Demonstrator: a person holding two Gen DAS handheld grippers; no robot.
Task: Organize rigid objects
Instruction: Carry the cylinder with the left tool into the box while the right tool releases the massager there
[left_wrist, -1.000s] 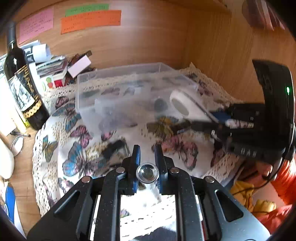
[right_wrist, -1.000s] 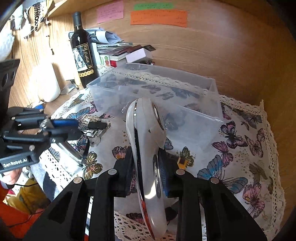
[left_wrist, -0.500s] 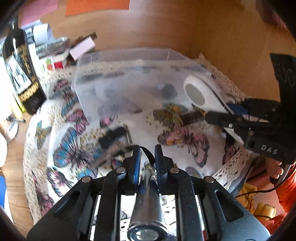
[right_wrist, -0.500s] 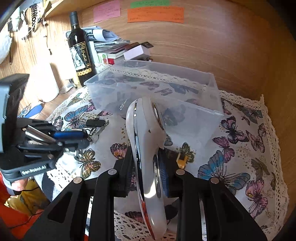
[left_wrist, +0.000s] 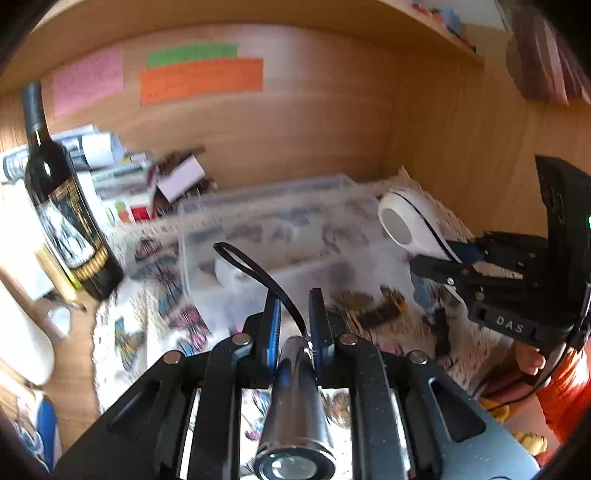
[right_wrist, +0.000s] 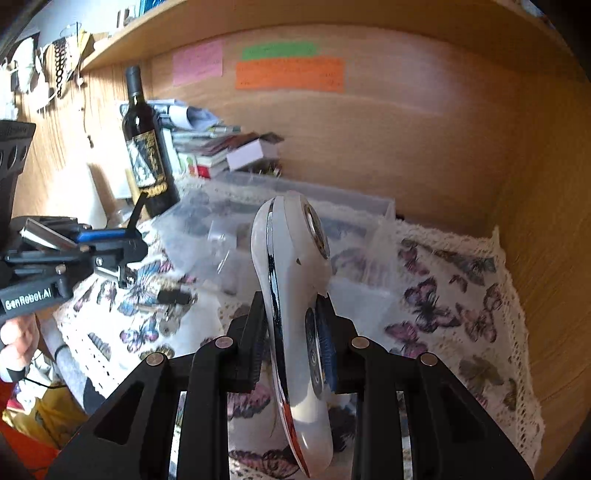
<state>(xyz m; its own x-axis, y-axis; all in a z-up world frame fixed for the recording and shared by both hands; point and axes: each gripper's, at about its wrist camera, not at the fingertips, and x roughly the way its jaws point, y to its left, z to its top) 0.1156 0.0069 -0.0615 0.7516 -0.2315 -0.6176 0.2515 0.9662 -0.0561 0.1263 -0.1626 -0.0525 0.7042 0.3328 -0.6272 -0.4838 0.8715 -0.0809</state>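
My left gripper (left_wrist: 293, 314) is shut on a silver flashlight (left_wrist: 295, 398) with a black wrist strap (left_wrist: 255, 269), held above the butterfly cloth (left_wrist: 147, 325). It also shows at the left of the right wrist view (right_wrist: 125, 251). My right gripper (right_wrist: 291, 314) is shut on a white and chrome handheld device (right_wrist: 291, 295), held upright in front of the clear plastic bin (right_wrist: 332, 210). That device (left_wrist: 410, 225) and the right gripper (left_wrist: 432, 258) show at the right of the left wrist view, beside the bin (left_wrist: 280, 229).
A dark wine bottle (left_wrist: 62, 206) stands left of the bin, with stacked books and papers (right_wrist: 207, 147) behind. A black key fob and keys (right_wrist: 173, 299) lie on the cloth. Wooden walls (right_wrist: 535, 184) close the back and right.
Both grippers have risen and tilted up with their objects. The flashlight's strap now stands up in a loop. The right gripper has come closer to the bin.
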